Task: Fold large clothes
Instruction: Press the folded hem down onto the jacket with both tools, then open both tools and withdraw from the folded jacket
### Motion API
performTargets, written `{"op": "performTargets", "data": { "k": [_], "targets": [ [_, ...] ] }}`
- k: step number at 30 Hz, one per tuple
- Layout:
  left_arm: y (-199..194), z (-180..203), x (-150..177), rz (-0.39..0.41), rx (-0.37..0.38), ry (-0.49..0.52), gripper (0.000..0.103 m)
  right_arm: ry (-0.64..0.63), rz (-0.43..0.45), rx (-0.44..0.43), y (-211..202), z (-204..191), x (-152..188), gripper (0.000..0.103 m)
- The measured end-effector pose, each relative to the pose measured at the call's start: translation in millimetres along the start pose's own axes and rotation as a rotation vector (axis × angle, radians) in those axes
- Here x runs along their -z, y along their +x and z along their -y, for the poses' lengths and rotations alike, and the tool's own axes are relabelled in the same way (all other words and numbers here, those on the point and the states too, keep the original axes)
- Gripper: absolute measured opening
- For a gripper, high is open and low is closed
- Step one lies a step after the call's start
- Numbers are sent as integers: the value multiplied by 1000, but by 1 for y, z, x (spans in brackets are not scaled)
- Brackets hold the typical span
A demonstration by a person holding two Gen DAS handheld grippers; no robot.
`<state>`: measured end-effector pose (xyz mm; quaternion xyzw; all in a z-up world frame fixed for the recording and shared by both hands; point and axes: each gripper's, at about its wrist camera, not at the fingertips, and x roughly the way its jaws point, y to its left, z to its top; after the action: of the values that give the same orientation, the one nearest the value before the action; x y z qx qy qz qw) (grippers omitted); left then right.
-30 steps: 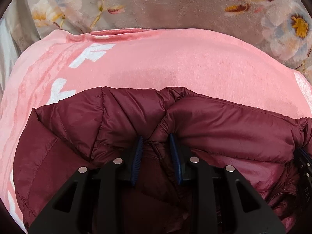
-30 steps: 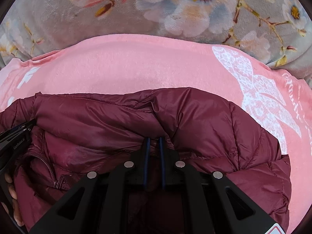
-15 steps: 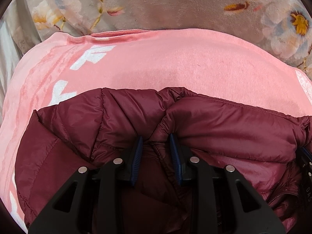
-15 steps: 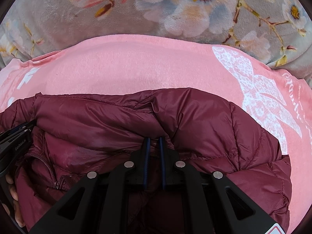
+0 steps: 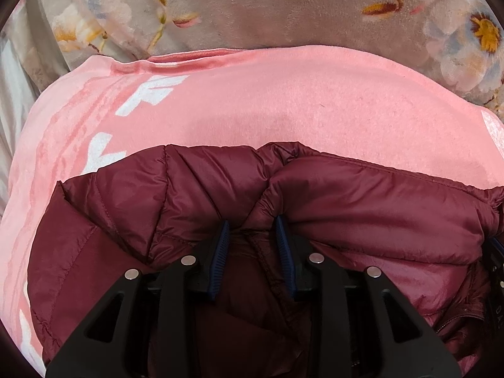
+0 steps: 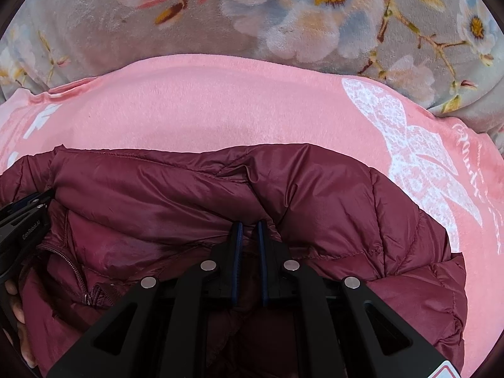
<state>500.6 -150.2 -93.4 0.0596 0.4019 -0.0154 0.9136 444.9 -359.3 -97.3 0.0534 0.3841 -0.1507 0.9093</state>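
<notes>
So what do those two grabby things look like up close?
Each hand-held gripper, left and right, is black plastic with two triangle-shaped arms with cut-out holes, round silver studs, and dark blue ribbed pads inside the fingers. The right one has a red-and-white sticker at its corner. No cables or sleeves show.

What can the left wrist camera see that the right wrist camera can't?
Only the left wrist view shows the big white letters up close and a pale sheet at the left edge.

Only the right wrist view shows the white lacy print on the pink blanket, the jacket's zipper, and a person's fingertips at the left edge.

Both show the dark red puffy jacket lying on the pink blanket, the flowered cover behind it, and gripper fingers around the jacket's fabric.
</notes>
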Motion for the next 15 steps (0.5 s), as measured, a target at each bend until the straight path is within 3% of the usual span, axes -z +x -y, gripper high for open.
{"op": "performTargets", "data": {
  "k": [2, 4, 5, 7, 8, 9, 10, 11, 15],
  "targets": [
    [0, -2, 0, 0, -4, -9, 35, 0, 0, 0, 0, 0, 0, 7],
    [-3, -7, 0, 4, -2, -33, 43, 10, 4, -15, -2, 3, 0, 8],
    [-7, -14, 2, 1, 5, -65, 53, 24, 9, -32, -5, 6, 1, 9],
    [-20, -24, 9, -10, 29, -94, 54, 59, 8, -67, -18, 14, 7, 10],
    [-36, -31, 16, 2, 48, -101, 56, 92, 10, -93, -32, 19, 15, 16],
    [-48, -33, 22, 14, 65, -96, 65, 114, 19, -111, -45, 22, 22, 22],
    [-63, -37, 30, 25, 77, -78, 69, 130, 29, -130, -63, 26, 33, 39],
    [-77, -42, 39, 36, 85, -57, 75, 135, 37, -147, -82, 30, 47, 45],
    [-139, -83, 90, 51, 130, 2, 84, 129, 33, -220, -157, 50, 109, 46]
  ]
}}
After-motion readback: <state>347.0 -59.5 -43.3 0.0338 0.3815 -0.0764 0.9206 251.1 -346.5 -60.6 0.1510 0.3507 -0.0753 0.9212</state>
